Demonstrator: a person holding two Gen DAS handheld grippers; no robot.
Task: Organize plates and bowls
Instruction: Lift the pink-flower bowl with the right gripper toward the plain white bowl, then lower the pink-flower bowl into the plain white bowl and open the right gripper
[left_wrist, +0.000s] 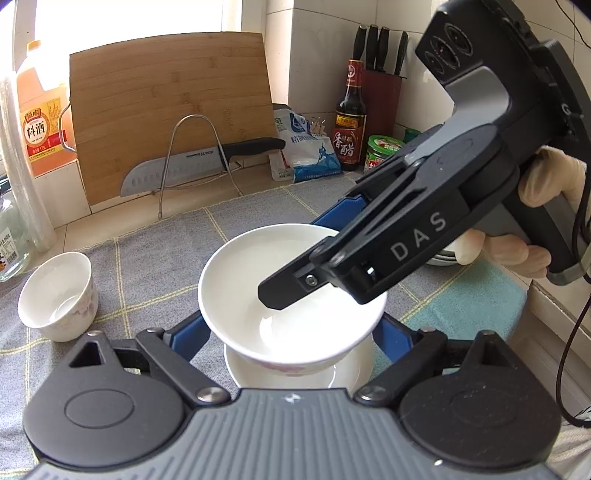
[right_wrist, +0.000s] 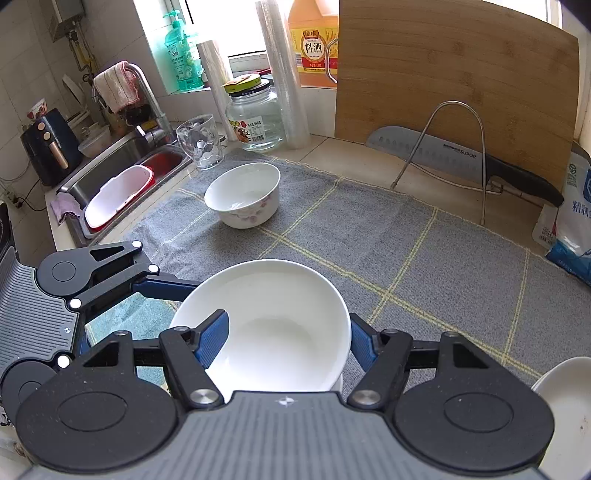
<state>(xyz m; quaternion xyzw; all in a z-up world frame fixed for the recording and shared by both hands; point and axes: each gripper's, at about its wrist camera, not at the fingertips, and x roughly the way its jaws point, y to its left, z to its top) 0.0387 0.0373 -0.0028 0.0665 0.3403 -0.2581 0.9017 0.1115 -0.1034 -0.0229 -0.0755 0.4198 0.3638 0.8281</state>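
My right gripper (right_wrist: 288, 343) is shut on a plain white bowl (right_wrist: 273, 325). One finger reaches inside the bowl and the other blue finger (right_wrist: 364, 347) lies against its outer wall. In the left wrist view the same bowl (left_wrist: 258, 280) hangs tilted just over a small white plate (left_wrist: 343, 373). The plate sits between the blue fingers of my left gripper (left_wrist: 295, 332), which is shut on it, though the bowl hides the pads. I cannot tell whether the bowl's foot touches the plate. A second bowl (right_wrist: 243, 195) with a pink flower pattern stands upright on the grey mat (right_wrist: 406, 258).
A cutting board (right_wrist: 454, 74) and a knife (right_wrist: 461, 155) on a wire rack stand at the back. A jar (right_wrist: 255, 118), a glass (right_wrist: 199, 140) and a sink (right_wrist: 110, 173) lie to the left. White dishes (right_wrist: 565, 398) sit at the right. A vinegar bottle (left_wrist: 351, 122) and salt bag (left_wrist: 310, 151) are nearby.
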